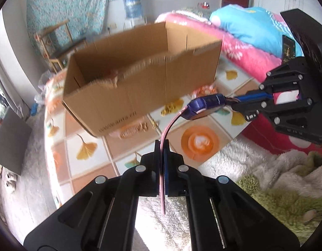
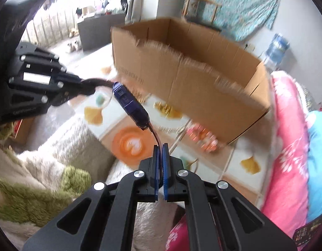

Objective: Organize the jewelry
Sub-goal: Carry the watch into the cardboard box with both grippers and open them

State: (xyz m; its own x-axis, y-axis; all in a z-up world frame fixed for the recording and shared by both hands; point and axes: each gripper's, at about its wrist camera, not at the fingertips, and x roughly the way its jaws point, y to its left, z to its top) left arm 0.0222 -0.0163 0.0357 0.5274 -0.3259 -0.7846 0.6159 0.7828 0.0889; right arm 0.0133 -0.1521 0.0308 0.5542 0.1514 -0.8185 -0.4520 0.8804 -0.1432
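A watch with a purple-blue case [image 1: 204,104] and pink straps hangs in the air between both grippers, in front of an open cardboard box [image 1: 140,87]. My left gripper [image 1: 163,144] is shut on one pink strap [image 1: 171,125]. My right gripper [image 1: 234,102] is shut on the other strap end. In the right wrist view the watch case [image 2: 129,104] stretches from my right gripper [image 2: 160,146] to my left gripper [image 2: 87,87]. Gold jewelry pieces [image 1: 169,108] lie on the patterned cloth beside the box; they also show in the right wrist view [image 2: 167,108].
The box [image 2: 192,79] sits on a cloth with ginkgo leaves and an orange cup print [image 1: 199,142]. White and green fluffy blankets [image 1: 275,177] lie below. A pink and blue quilt [image 1: 244,31] lies behind. A wooden chair [image 1: 56,39] stands at the back.
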